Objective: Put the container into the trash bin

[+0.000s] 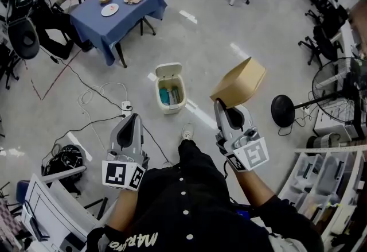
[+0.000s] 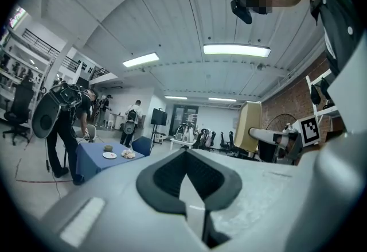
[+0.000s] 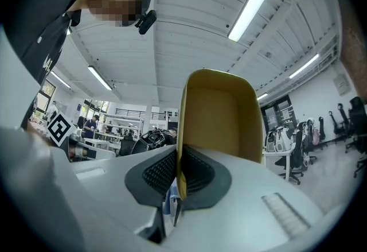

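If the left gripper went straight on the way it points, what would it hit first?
Nothing near, it seems. The left gripper, shut and empty, points about level; the blue table lies left of its line, the container right. Distant chairs come first, though depth is unclear.

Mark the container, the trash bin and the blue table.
container (image 1: 241, 81): head view, on its brown outer side.
trash bin (image 1: 171, 109): head view, on its near white wall.
blue table (image 1: 131, 14): head view, on a bare part of the cloth.
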